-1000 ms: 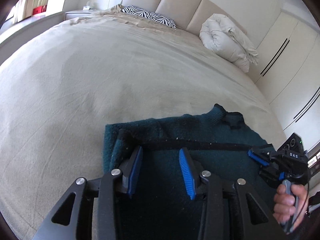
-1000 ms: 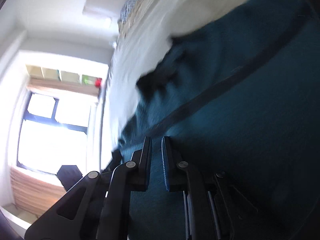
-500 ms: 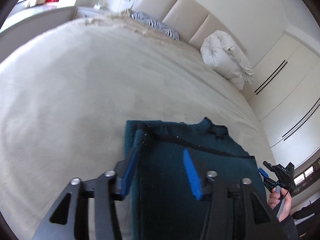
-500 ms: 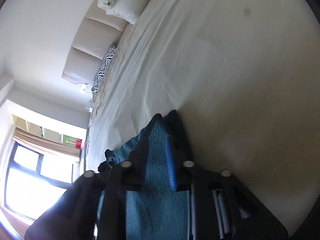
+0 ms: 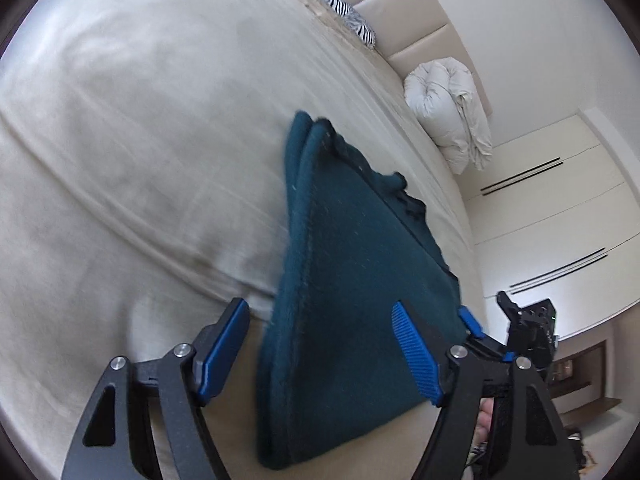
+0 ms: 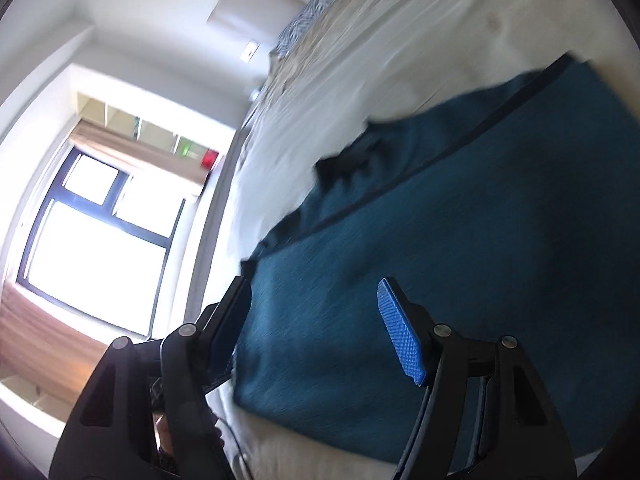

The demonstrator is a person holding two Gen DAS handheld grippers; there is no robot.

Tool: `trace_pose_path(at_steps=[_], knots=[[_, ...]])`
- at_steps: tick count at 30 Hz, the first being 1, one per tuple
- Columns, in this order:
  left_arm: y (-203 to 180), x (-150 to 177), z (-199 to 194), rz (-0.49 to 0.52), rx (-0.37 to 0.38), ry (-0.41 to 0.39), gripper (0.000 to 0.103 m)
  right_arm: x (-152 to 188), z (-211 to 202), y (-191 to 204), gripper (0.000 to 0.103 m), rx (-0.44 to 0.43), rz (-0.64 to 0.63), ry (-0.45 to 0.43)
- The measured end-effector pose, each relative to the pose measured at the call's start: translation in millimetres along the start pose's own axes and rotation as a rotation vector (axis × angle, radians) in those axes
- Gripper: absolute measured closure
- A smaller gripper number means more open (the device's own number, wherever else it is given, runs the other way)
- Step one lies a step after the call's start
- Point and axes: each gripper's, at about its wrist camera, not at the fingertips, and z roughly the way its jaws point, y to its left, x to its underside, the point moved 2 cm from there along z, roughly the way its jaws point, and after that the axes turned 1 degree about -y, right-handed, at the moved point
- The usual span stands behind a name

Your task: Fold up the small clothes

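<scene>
I see a beige bed (image 5: 120,140) filling most of my left view. A zebra pillow (image 5: 340,4) lies by the padded headboard (image 5: 420,12), and a rolled white duvet (image 5: 448,108) sits near it. Wardrobe doors (image 5: 560,208) stand beyond. My right view shows a bright window (image 6: 96,232) and shelves (image 6: 132,120) above it.

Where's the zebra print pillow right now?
In the left wrist view the zebra print pillow lies at the top, at the head of the bed against the padded headboard, left of the rolled white duvet.
</scene>
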Motion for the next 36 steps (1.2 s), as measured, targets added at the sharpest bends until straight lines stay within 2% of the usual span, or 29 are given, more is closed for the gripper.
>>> trace_pose_path(at_steps=[3, 5, 8, 13, 16, 18, 24, 28, 32, 36], knots=[[-1, 2, 9, -0.02, 0.022, 0.058, 0.034, 16, 28, 16, 0.037, -0.036, -0.003, 0.074], [1, 4, 13, -0.051, 0.05, 0.086, 0.036, 39, 23, 14, 0.037, -0.062, -0.004, 0.111], [3, 6, 18, -0.099, 0.09, 0.111, 0.037, 46, 33, 26, 0.037, -0.093, -0.011, 0.168], [6, 4, 25, -0.173, 0.162, 0.136, 0.038, 50, 56, 47, 0.037, -0.098, -0.03, 0.235], [10, 6, 28, -0.179, 0.159, 0.144, 0.062, 49, 71, 54, 0.037, -0.103, -0.016, 0.268], [13, 8, 31, -0.186, 0.163, 0.156, 0.085, 48, 83, 57, 0.037, -0.097, 0.001, 0.293], [25, 13, 25, -0.213, 0.201, 0.123, 0.088, 50, 123, 67, 0.037, -0.073, -0.015, 0.362], [24, 13, 18, -0.201, 0.206, 0.103, 0.088, 54, 155, 56, 0.039, -0.016, -0.023, 0.401], [10, 10, 16, -0.186, 0.215, 0.09, 0.089, 55, 157, 45, 0.04, -0.073, -0.009, 0.37], [-21, 2, 9, -0.136, 0.22, 0.076, 0.089, 53, 158, 43, 0.04, -0.104, 0.006, 0.378]])
